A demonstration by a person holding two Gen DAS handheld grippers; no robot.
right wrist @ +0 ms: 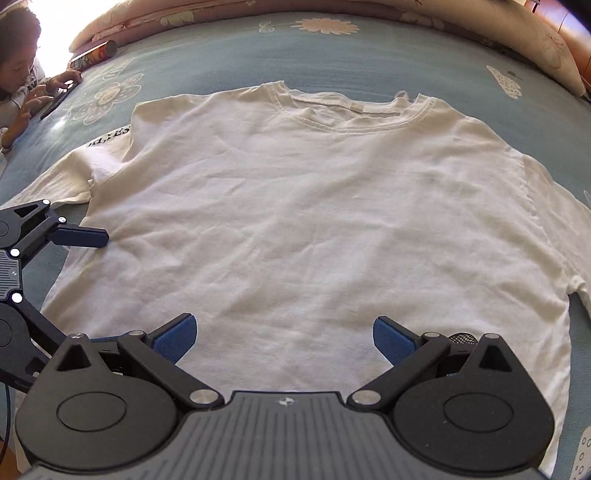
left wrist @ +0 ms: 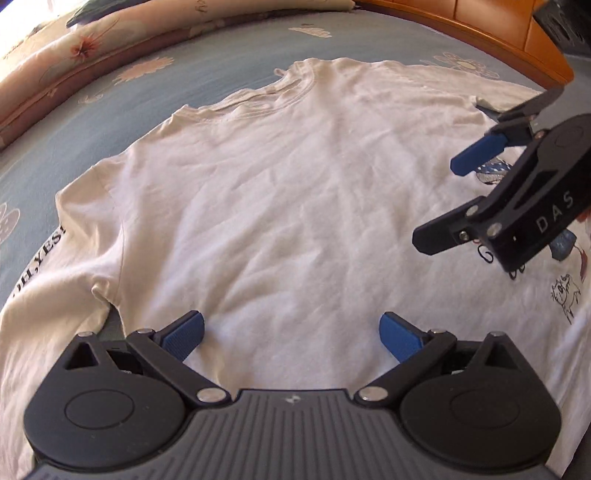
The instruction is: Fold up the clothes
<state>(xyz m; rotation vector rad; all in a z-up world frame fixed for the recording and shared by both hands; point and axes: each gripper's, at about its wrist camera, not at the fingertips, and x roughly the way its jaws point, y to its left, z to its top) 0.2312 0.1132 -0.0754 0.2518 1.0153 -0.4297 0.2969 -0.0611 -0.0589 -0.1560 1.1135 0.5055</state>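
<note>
A white T-shirt (left wrist: 280,206) lies flat and spread out on the blue bedsheet (left wrist: 110,110), collar at the far end; it also shows in the right wrist view (right wrist: 317,221). My left gripper (left wrist: 291,336) is open and empty, hovering over the shirt's lower part near the left sleeve. My right gripper (right wrist: 284,338) is open and empty over the shirt's lower hem. The right gripper also shows in the left wrist view (left wrist: 454,199), open above the printed right side of the shirt. The left gripper shows at the left edge of the right wrist view (right wrist: 55,280).
Floral pillows (left wrist: 92,40) line the far side of the bed. A wooden headboard (left wrist: 480,26) stands at the far right. A child (right wrist: 22,66) with a tablet leans on the bed's far left edge, beside a cylindrical can (right wrist: 96,55).
</note>
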